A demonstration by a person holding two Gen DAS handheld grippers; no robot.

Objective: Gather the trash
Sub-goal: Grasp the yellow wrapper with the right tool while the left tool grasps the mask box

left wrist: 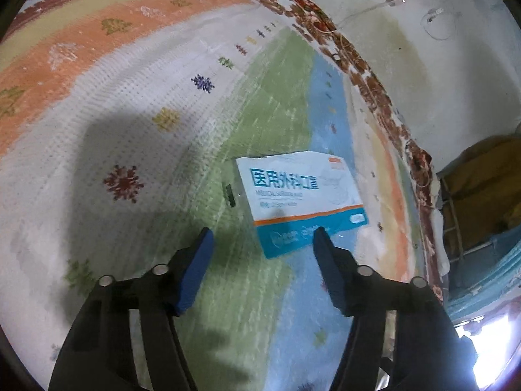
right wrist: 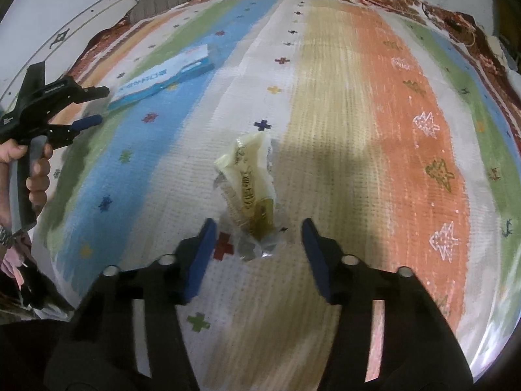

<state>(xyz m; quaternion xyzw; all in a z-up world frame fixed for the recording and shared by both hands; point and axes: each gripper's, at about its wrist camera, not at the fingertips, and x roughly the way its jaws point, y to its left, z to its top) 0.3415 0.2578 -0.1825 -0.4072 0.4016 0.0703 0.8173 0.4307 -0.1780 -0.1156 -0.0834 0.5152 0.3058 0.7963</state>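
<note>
Thin cardboard, the mask box (left wrist: 301, 195) at centre frame on the rug (left wrist: 130, 130) looks light and crushable; its long sides suit the spread left claw (left wrist: 262, 239). The crinkly wrapper (right wrist: 249, 192) lies mid-frame before the spread right claw (right wrist: 259, 229).

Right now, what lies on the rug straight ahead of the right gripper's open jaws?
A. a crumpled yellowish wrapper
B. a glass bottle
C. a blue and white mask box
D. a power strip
A: in the right wrist view a crumpled yellowish wrapper lies on the rug just ahead of the open right gripper, untouched; the mask box sits far off to the left.
</note>
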